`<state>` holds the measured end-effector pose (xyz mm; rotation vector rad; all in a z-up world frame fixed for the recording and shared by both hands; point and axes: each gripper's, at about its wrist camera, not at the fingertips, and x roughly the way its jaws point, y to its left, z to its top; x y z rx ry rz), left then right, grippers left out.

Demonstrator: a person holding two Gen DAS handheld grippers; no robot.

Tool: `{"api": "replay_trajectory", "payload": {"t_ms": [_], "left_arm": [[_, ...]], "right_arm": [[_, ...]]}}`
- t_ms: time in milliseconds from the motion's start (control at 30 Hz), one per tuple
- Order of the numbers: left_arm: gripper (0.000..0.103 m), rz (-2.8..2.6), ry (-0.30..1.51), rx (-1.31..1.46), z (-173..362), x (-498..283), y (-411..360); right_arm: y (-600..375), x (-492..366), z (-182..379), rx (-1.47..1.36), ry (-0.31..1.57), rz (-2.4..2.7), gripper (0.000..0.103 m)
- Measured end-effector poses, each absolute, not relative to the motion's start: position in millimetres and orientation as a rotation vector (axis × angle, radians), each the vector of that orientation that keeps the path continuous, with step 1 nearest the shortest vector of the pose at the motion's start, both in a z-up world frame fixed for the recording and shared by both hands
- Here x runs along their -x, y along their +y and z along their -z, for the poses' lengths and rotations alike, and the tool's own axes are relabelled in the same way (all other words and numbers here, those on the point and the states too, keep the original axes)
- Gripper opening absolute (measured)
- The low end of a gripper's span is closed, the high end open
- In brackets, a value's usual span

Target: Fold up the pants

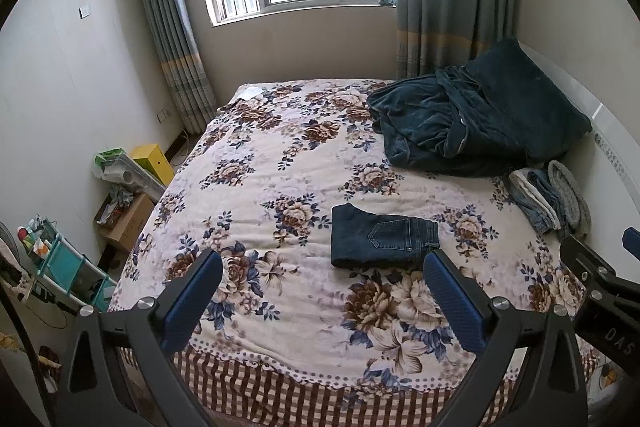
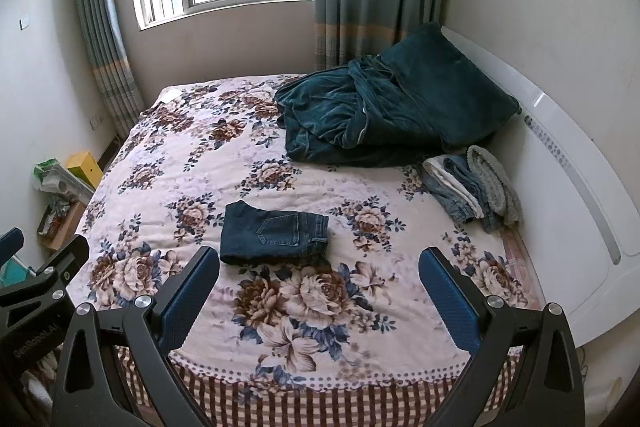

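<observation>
the small dark denim jeans [image 1: 384, 237] lie folded, centre frame, on the floral bedspread [image 1: 280, 167]. left gripper [image 1: 322, 301] and right gripper [image 2: 320, 301] hang spread wide, empty. denim looks thick, limp, grippy; pinch layered edges at the waistband corner.

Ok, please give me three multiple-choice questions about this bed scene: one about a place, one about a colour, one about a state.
1. Where do the folded jeans lie?
A. on the floor
B. on the floral bedspread
C. on the windowsill

2. What colour is the crumpled blanket?
A. dark teal
B. red
C. yellow

3. How are both grippers?
A. shut on the jeans
B. shut, empty
C. open, empty

Answers: 1 B, the jeans rest flat on the flowers. 2 A, dark teal velvet. 3 C, the left gripper and the right gripper show fingers wide apart, holding nothing.
</observation>
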<state>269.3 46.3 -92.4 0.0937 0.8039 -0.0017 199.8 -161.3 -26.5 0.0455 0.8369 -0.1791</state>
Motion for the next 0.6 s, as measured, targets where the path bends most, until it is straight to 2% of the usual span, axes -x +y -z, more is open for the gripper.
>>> {"api": "replay_trajectory", "payload": {"t_ms": [600], "left_arm": [[0.103, 0.001, 0.799, -0.095, 90.9, -269.0, 45.0]], "right_arm": [[-163.7, -203.5, 25.4, -0.047, 0.841, 0.173, 0.102]]}}
